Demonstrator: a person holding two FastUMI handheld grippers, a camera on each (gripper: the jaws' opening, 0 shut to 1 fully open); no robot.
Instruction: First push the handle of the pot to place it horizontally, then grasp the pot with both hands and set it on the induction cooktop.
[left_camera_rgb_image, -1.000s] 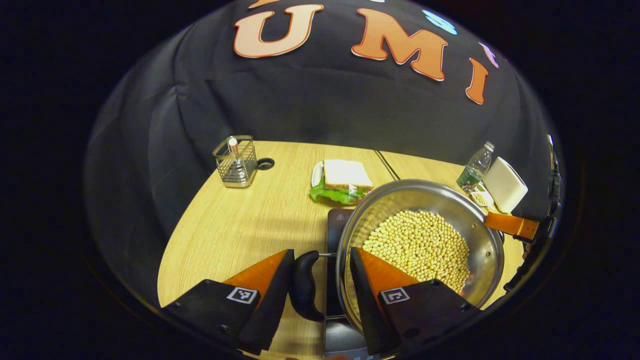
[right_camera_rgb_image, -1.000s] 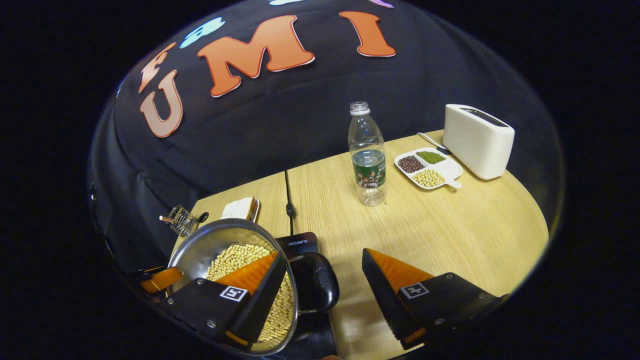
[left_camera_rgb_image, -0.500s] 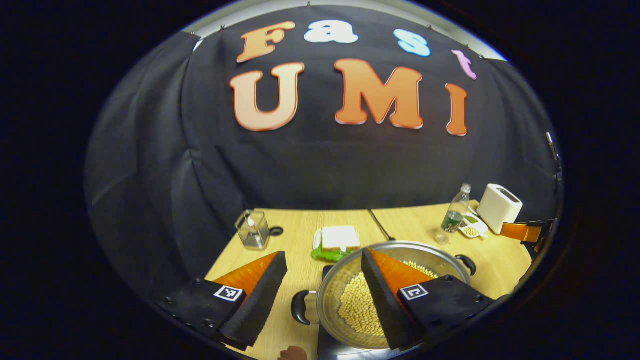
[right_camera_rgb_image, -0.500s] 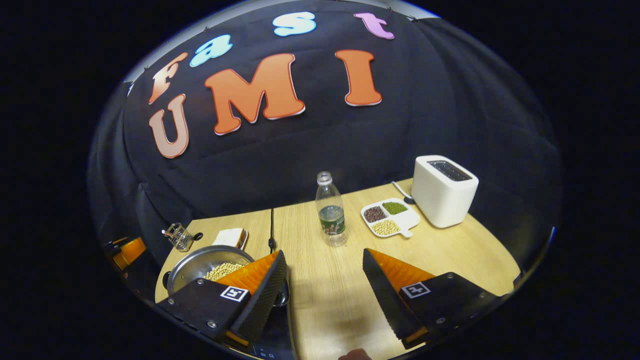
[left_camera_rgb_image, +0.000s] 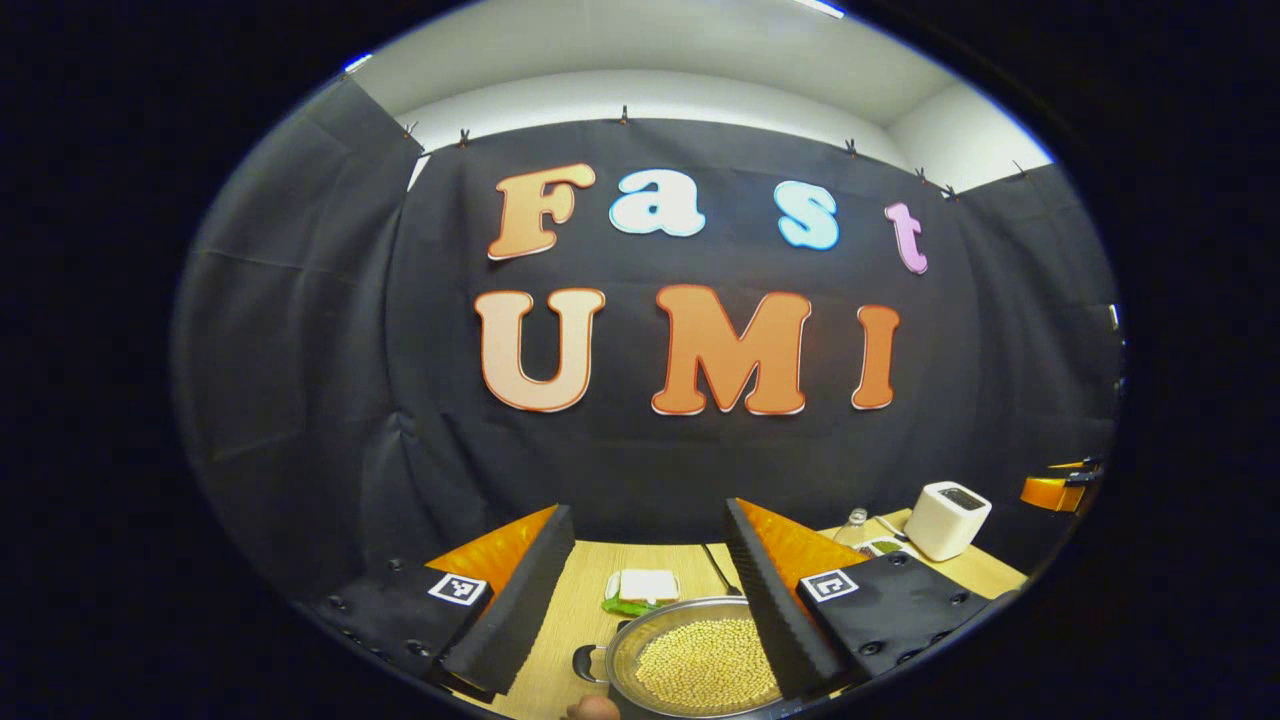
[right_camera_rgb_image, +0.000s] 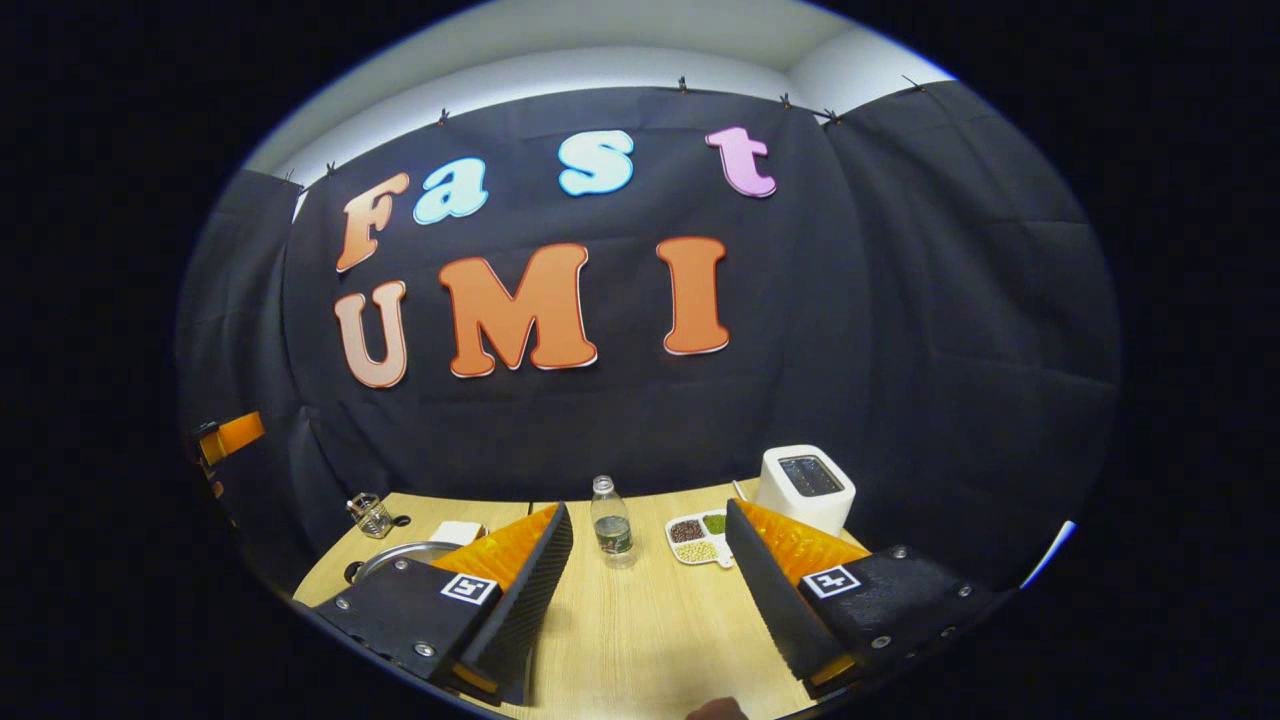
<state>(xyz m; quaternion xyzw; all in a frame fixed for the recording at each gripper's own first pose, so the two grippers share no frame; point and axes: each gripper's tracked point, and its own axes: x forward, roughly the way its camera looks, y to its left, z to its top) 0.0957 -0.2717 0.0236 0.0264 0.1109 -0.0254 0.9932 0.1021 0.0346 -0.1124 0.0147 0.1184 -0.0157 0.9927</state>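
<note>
Right tool (right_camera_rgb_image: 640, 590) gapes above table (right_camera_rgb_image: 650, 640), holding nothing.

In the left gripper view the pot (left_camera_rgb_image: 700, 665) is cut off at six o'clock by the picture's edge, and its three o'clock side hides behind the left tool's finger (left_camera_rgb_image: 775, 600). The bottle (left_camera_rgb_image: 852, 519) shows just its top there. In the right gripper view a finger (right_camera_rgb_image: 505, 590) covers most of the pot (right_camera_rgb_image: 395, 555). The tray (right_camera_rgb_image: 698, 540) loses its three o'clock end behind the other finger (right_camera_rgb_image: 775, 590).
</note>
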